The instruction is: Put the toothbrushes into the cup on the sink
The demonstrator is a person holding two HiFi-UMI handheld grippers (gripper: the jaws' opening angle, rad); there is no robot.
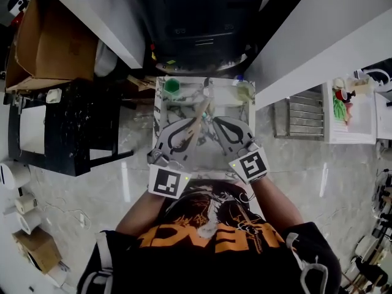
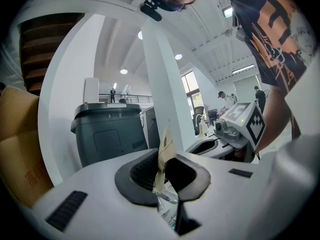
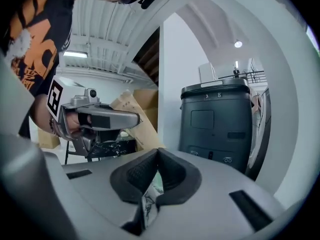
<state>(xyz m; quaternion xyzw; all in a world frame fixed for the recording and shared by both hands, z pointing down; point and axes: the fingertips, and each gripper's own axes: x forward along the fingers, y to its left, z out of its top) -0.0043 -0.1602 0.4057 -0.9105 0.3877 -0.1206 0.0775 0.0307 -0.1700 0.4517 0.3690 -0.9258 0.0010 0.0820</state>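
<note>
Toothbrush [image 2: 164, 151], pale wood, is clenched between the jaws of the left gripper [image 2: 162, 171] and stands up out of them, above the middle of the marble sink [image 1: 208, 163]. The right gripper [image 3: 157, 159] is closed with nothing in it, just beside the left one. A green cup [image 1: 173, 86] stands at the far left corner, close to the edge. A figure 8 can be read on the dark grey bin [image 3: 218, 129]. The bin stands behind the sink.
</note>
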